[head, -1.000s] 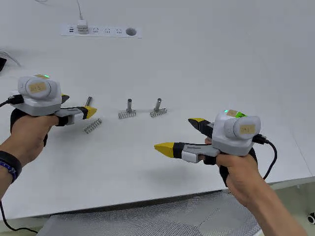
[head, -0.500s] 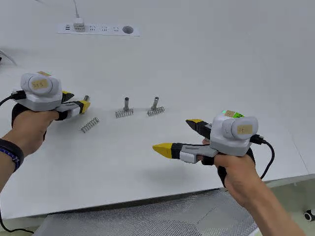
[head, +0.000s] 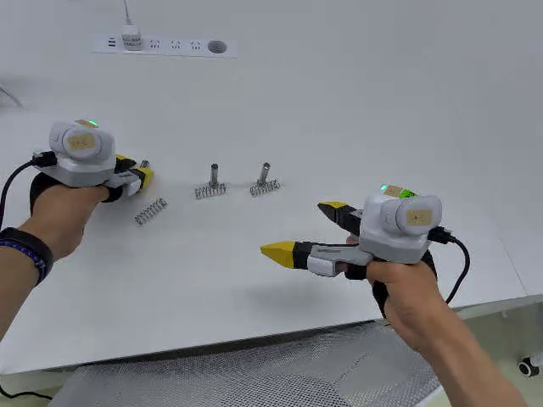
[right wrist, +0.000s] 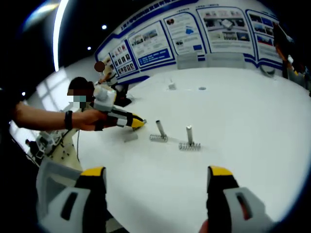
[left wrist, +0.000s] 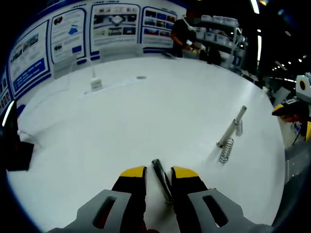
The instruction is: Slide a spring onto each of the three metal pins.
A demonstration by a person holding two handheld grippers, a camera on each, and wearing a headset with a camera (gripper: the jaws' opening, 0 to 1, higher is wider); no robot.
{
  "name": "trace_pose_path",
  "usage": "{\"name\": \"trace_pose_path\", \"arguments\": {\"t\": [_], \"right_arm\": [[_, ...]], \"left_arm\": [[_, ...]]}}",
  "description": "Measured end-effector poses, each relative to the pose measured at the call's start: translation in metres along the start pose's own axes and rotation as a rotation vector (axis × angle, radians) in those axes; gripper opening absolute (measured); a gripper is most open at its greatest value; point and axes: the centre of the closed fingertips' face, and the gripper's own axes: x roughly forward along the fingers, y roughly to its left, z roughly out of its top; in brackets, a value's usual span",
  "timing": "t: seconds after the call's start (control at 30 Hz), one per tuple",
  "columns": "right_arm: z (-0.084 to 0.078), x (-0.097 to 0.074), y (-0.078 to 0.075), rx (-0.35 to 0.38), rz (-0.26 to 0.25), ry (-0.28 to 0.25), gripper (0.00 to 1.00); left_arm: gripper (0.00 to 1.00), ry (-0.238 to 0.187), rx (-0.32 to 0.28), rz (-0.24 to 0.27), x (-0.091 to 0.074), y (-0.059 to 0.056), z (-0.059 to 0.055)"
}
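The left gripper [head: 142, 174] has its yellow-tipped jaws standing nearly together on either side of the first pin [left wrist: 163, 180], a short, dull-grey metal rod. In the left gripper view a sliver of gap shows at the tips, and I cannot tell whether the jaws actually pinch the pin. In the head view that pin is mostly hidden behind the jaws, with just its top poking out.

Just beside this gripper, on the side toward the person, lies a loose spring [head: 150, 211], a small silvery coil flat on the white table [head: 339, 110].

Between the two grippers stand the middle pin [head: 214, 173] and the third pin [head: 265, 172], both upright. Each has a coil lying on its side at the foot: the second spring [head: 209, 192] and the third spring [head: 265, 187]. Whether those coils touch their pins is too small to judge.

The right gripper [head: 305, 229] is held over the table, well apart from the pins, with its jaws spread wide and nothing between them. Its handle is covered by the person's hand.
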Motion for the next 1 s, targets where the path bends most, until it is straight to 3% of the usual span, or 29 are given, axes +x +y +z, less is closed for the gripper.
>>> {"name": "trace_pose_path", "arguments": {"t": [0.2,0.7,0.9,1.0], "right_arm": [[0.0,0.0,0.0,0.007,-0.002,0.0,0.86],[0.0,0.004,0.001,0.017,0.01,0.005,0.86],[0.002,0.006,0.002,0.015,0.014,0.002,0.86],[-0.001,0.005,0.003,0.006,0.012,0.013,0.86]], "left_arm": [[0.13,-0.006,-0.012,0.031,0.005,0.004,0.002],[0.1,0.028,0.129,0.057,0.012,0.0,0.004],[0.09,0.025,0.136,0.078,0.014,0.001,0.006],[0.08,0.049,0.125,0.068,0.011,0.0,0.005]]}}
